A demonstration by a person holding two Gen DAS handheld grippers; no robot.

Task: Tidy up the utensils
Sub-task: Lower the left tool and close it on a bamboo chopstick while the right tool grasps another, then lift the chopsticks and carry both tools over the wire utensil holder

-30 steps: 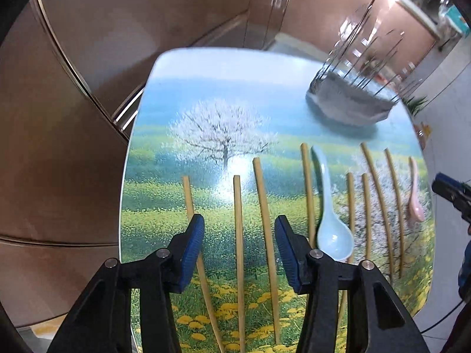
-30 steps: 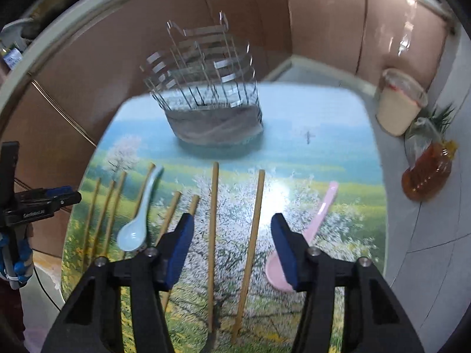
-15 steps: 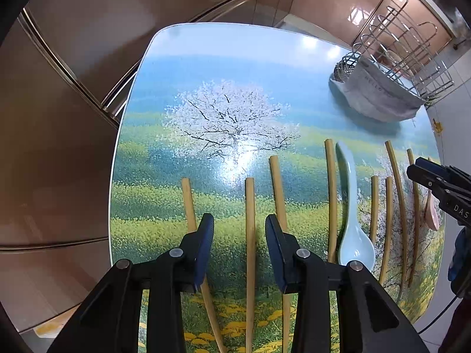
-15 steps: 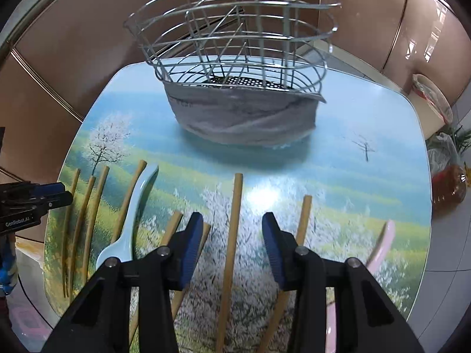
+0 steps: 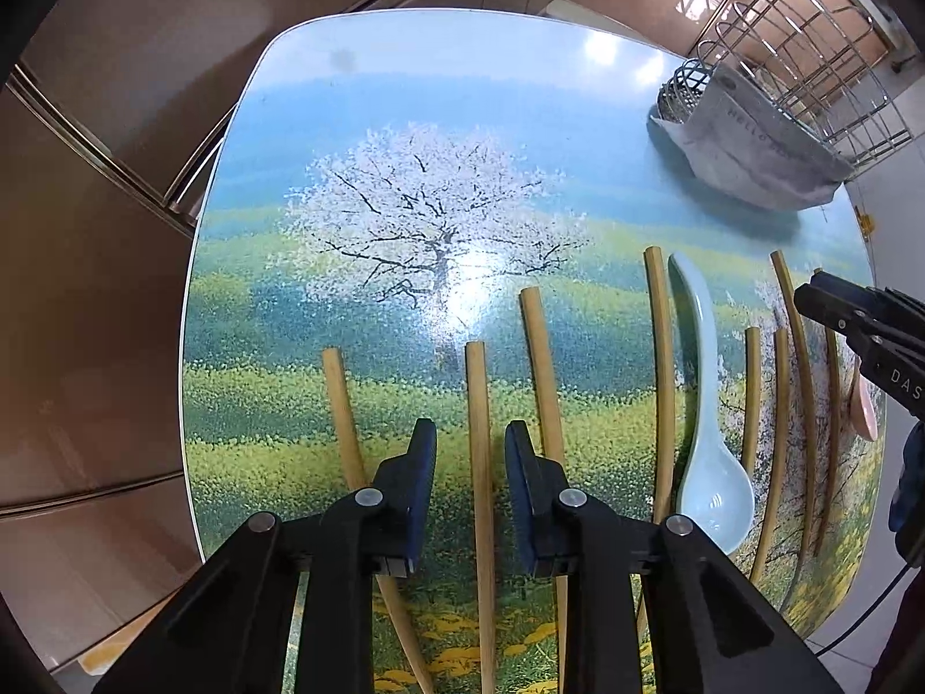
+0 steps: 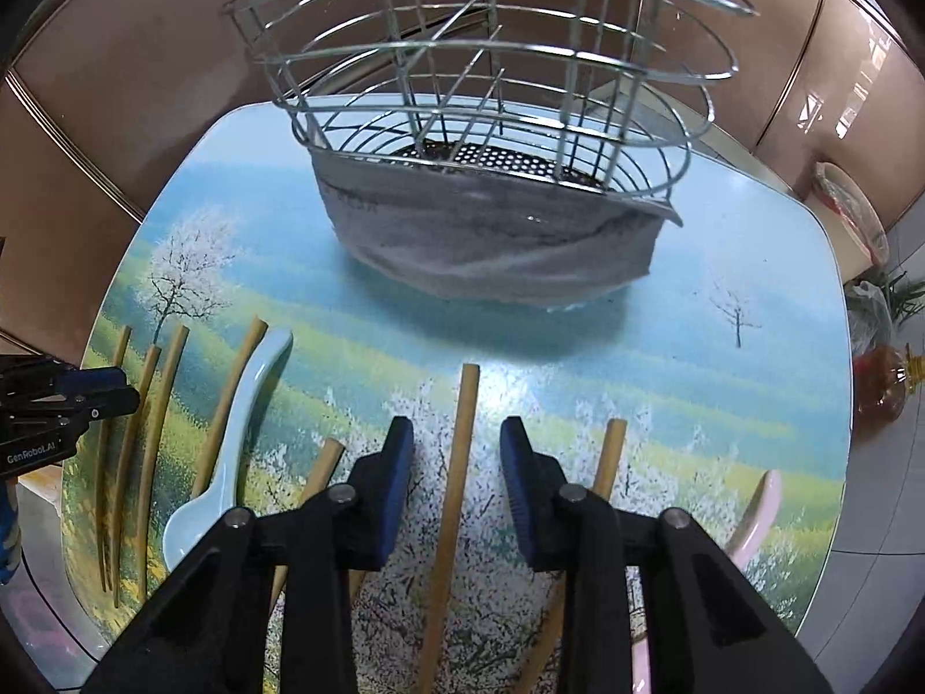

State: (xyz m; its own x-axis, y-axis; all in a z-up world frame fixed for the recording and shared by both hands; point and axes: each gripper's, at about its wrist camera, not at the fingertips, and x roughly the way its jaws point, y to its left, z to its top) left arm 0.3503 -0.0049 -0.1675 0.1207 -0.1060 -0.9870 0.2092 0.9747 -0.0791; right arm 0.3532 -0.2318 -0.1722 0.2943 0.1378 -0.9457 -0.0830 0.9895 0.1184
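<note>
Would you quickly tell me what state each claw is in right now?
Left claw: open, jaws just closing around a chopstick, not yet gripping.
Right claw: open, jaws just closing around another chopstick, not yet gripping.

**Crowded front edge, open middle**

Chopsticks [image 5: 478, 434] and two spoons lie side by side along the table's [image 5: 404, 58] near edge, with only narrow gaps between them. The blue spoon [image 5: 708, 434] touches a chopstick on its left. Beyond the row the tabletop is bare up to the wire rack [image 6: 491, 133], which stands tall at the far side, its base wrapped in cloth [image 6: 491, 243].
</note>
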